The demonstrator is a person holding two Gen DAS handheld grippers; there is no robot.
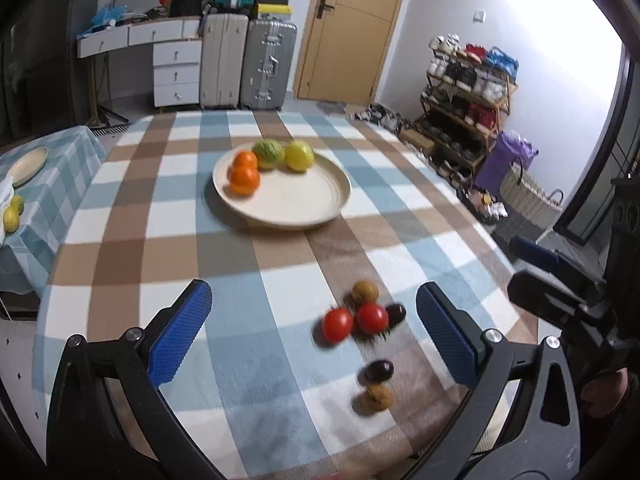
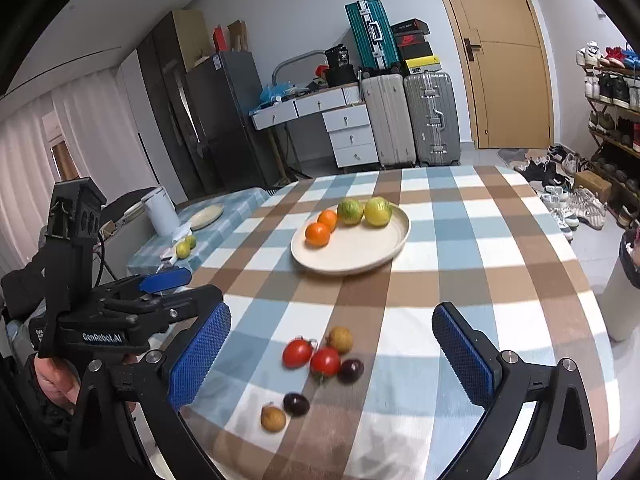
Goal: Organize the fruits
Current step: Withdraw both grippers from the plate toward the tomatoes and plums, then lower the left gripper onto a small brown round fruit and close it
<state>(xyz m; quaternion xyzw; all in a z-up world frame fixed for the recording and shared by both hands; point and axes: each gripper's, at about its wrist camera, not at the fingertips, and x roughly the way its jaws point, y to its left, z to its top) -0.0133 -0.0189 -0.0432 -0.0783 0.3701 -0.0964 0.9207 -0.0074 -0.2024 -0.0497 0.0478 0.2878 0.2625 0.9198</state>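
Note:
A cream plate (image 1: 288, 204) (image 2: 352, 256) in the middle of the checked table holds two oranges (image 1: 244, 178) (image 2: 318, 234) and two yellow-green citrus fruits (image 1: 299, 155) (image 2: 378, 211). Near the front edge lie two tomatoes (image 1: 337, 324) (image 2: 297, 353), two brown round fruits (image 1: 365, 292) (image 2: 340, 339) and two dark plums (image 1: 378, 371) (image 2: 296, 404). My left gripper (image 1: 313, 288) hovers open above and short of this cluster. Beside it my right gripper (image 2: 331, 312) is open too, holding nothing. Each gripper shows at the edge of the other's view.
A lower side table (image 2: 236, 204) on the left carries a second plate (image 2: 206, 216), two lemons (image 2: 186, 246) and a white jug (image 2: 160, 212). Suitcases (image 2: 430, 116) and drawers stand behind. A shoe rack (image 1: 468, 92) and a bin (image 2: 622, 288) stand to the right.

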